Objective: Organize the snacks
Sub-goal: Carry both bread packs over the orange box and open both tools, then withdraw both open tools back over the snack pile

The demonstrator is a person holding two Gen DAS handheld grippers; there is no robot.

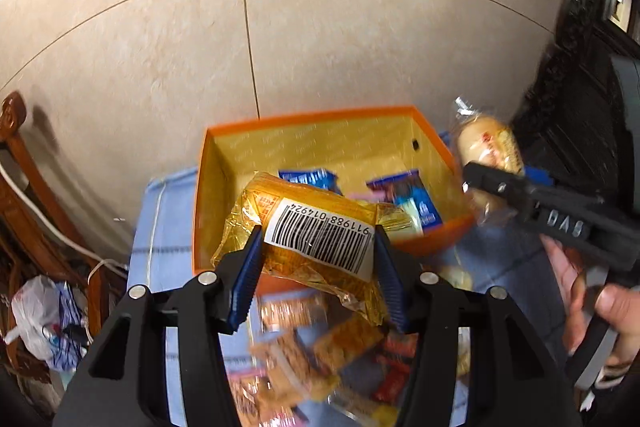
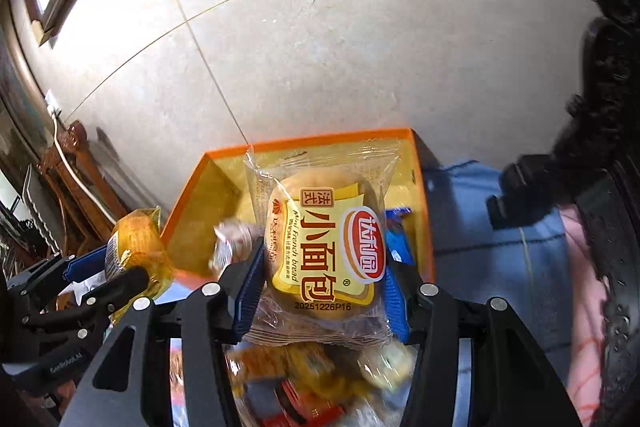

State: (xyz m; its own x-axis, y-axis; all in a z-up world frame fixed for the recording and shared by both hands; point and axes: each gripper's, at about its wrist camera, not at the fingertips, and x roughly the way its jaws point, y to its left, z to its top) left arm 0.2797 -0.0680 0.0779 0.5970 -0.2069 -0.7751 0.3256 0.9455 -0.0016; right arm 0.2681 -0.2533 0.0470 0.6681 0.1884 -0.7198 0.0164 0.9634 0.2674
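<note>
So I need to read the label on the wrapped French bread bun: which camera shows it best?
The right wrist view: the bread bun fills the centre, label facing the camera, clamped in the right gripper. The left wrist view shows it only small, blurred, at the right edge.

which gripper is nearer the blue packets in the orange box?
Left, though not by much. The left gripper, shut on a yellow barcode packet, hangs just before the blue packets. The right gripper, holding a bread bun packet, sits beside the orange box.
</note>
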